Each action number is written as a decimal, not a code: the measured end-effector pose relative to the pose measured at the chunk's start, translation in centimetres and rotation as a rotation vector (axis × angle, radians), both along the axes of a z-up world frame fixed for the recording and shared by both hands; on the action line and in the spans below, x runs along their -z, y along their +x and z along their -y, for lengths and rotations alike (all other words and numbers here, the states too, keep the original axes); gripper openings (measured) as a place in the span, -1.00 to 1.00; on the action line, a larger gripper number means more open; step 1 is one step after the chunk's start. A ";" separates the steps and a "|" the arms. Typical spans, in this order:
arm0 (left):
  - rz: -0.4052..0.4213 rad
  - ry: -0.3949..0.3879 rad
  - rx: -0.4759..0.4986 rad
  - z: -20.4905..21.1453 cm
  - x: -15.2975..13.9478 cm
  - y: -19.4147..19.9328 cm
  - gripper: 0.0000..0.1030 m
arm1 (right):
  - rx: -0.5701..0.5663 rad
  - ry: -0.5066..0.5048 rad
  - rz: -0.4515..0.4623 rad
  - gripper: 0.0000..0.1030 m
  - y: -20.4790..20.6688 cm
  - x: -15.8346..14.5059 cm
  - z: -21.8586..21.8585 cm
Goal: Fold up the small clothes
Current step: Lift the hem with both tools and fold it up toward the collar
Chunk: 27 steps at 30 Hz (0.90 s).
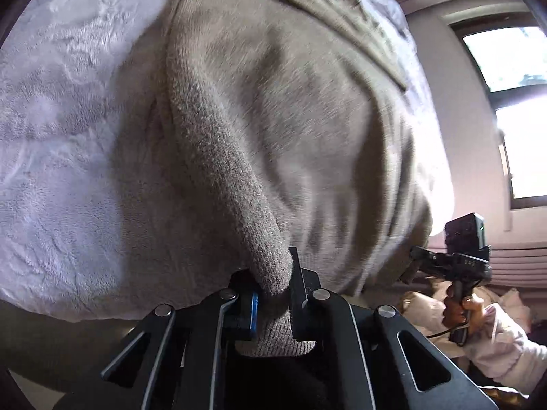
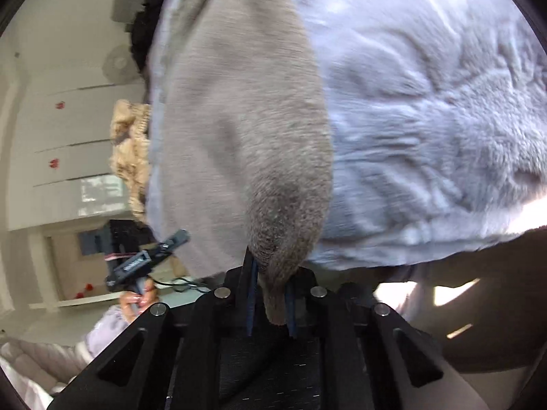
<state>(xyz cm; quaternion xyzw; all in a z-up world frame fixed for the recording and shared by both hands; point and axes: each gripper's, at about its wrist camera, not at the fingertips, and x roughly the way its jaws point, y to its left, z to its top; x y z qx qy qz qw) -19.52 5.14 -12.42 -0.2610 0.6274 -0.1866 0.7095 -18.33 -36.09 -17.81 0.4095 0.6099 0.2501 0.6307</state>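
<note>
Through the left wrist camera I am seeing my left gripper (image 1: 273, 294) clenching a bunched corner of the taupe knit garment (image 1: 273, 130); the cloth is wedged between the blue-padded finger and the black finger, and a tab of it is poking back toward the camera. The garment is stretching away from the fingers and spreading over the fluffy white blanket (image 1: 68, 157), with a folded layer showing at its far end. Off to the right, the right gripper (image 1: 415, 266) is showing beside the garment's lower edge, gripped by my hand (image 1: 461, 307) in a pale sleeve, though its fingertips are hiding behind the cloth here. A bright window (image 1: 512, 102) is filling the wall behind it.

Through the right wrist camera I am seeing the right gripper (image 2: 270, 294) pinching another gathered corner of the same garment (image 2: 239, 119), which is narrowing into the closed fingers. The blanket (image 2: 427, 119) is lying underneath and to the right. At the left the left gripper (image 2: 171, 242) is visible, its tip touching the garment's edge, with white cabinets (image 2: 61, 136) beyond.
</note>
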 end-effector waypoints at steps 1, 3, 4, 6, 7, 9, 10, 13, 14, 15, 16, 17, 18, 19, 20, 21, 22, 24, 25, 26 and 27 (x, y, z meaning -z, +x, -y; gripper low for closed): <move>0.009 -0.021 -0.012 -0.3 -0.5 -0.1 -0.74 | 0.008 0.013 0.013 -0.71 0.0 -0.5 -0.3; 0.031 -0.069 -0.041 -0.9 -1.6 -0.1 -0.74 | 0.028 0.045 0.042 -0.71 -0.2 -1.7 0.0; 0.042 -0.087 -0.051 -1.1 -2.1 -0.1 -0.74 | 0.043 0.065 0.061 -0.71 -0.2 -2.5 -0.2; 0.071 -0.128 -0.066 -1.4 -3.2 0.2 -0.74 | 0.069 0.102 0.096 -0.71 -0.1 -3.8 0.1; 0.085 -0.141 -0.072 -1.5 -3.8 0.5 -0.74 | 0.085 0.126 0.117 -0.72 0.2 -4.5 0.1; 0.107 -0.159 -0.083 -1.5 -4.8 1.2 -0.74 | 0.109 0.159 0.147 -0.72 0.9 -5.9 0.4; 0.120 -0.168 -0.089 -1.5 -5.3 1.5 -0.74 | 0.119 0.177 0.166 -0.72 1.5 -6.7 0.4; 0.165 -0.194 -0.113 -1.6 -7.4 3.2 -0.74 | 0.127 0.213 0.211 -0.72 3.3 -8.7 0.6; 0.181 -0.195 -0.118 -1.8 -8.1 4.0 -0.74 | 0.127 0.223 0.226 -0.72 3.9 -9.5 0.5; 0.195 -0.198 -0.125 -2.1 -8.8 4.8 -0.74 | 0.127 0.236 0.247 -0.72 5.1 -10.4 0.6; 0.208 -0.201 -0.135 -2.0 -9.4 5.6 -0.74 | 0.129 0.246 0.259 -0.72 5.9 -11.1 0.7; 0.221 -0.206 -0.147 -2.5 -10.0 6.4 -0.74 | 0.132 0.259 0.276 -0.72 7.2 -11.9 0.9; 0.233 -0.210 -0.159 -2.8 -10.6 7.5 -0.74 | 0.135 0.267 0.289 -0.72 8.1 -12.7 1.4; 0.248 -0.217 -0.174 -3.0 -11.2 8.7 -0.74 | 0.138 0.274 0.303 -0.72 9.4 -13.6 1.5; 0.256 -0.220 -0.185 -3.0 -11.4 9.6 -0.74 | 0.139 0.278 0.314 -0.72 10.3 -14.2 1.5; 0.266 -0.222 -0.202 -3.0 -11.7 10.9 -0.74 | 0.140 0.284 0.328 -0.72 11.5 -14.9 1.7; 0.275 -0.224 -0.216 -3.3 -12.1 12.0 -0.74 | 0.140 0.290 0.345 -0.72 13.3 -15.9 1.8; 0.293 -0.218 -0.252 -3.8 -12.7 14.6 -0.74 | 0.139 0.295 0.367 -0.72 15.9 -16.9 2.4; 0.299 -0.216 -0.268 -4.0 -12.8 15.8 -0.74 | 0.138 0.296 0.374 -0.72 17.1 -17.2 2.3; 0.306 -0.214 -0.287 -4.3 -12.8 17.1 -0.74 | 0.137 0.297 0.379 -0.72 18.7 -17.5 2.3; 0.312 -0.211 -0.304 -4.5 -12.8 18.3 -0.74 | 0.135 0.296 0.381 -0.72 20.2 -17.6 2.4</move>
